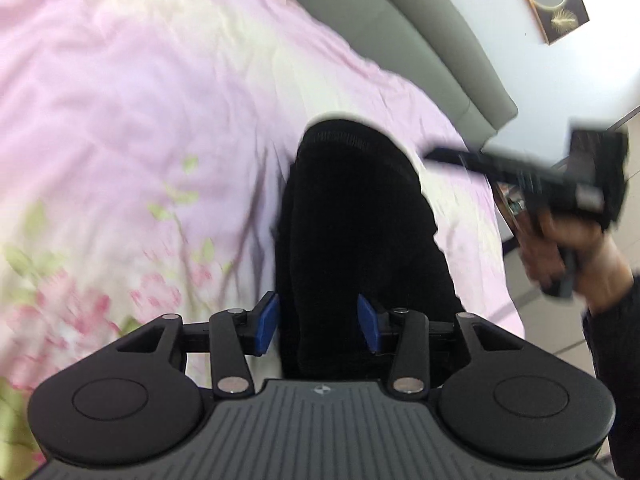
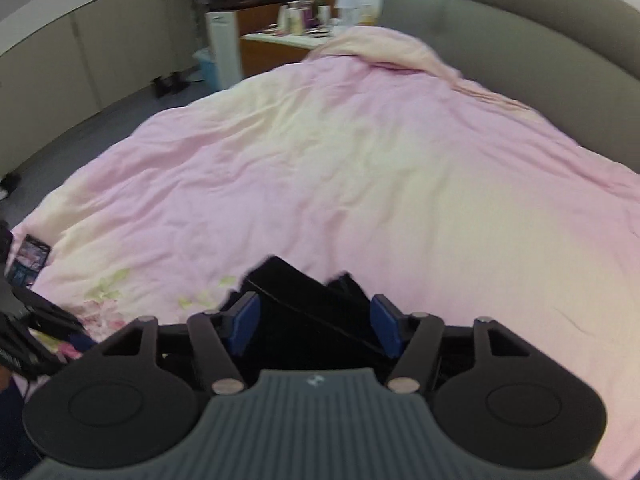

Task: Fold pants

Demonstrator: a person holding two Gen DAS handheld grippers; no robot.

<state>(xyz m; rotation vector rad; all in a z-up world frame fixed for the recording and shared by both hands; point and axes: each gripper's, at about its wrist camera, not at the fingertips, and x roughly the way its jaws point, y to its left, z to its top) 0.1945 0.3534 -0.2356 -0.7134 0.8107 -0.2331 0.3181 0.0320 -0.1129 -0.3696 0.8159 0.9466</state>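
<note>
Left hand-held gripper (image 1: pixel 318 322): blue pads spread apart, released, straddling the near end of the black pants (image 1: pixel 356 232) without pinching them.
Right hand-held gripper (image 2: pixel 316 326): pads also parted, released, with dark folded cloth between and just beyond them.
Pants: lying lengthwise ahead of the left gripper in a narrow stack, ribbed band at the far end, likely laid so for a further fold.
Bed cover (image 2: pixel 360 168): pink floral quilt, wide open room ahead.
Headboard (image 2: pixel 520 40): grey padded edge, well beyond.
</note>
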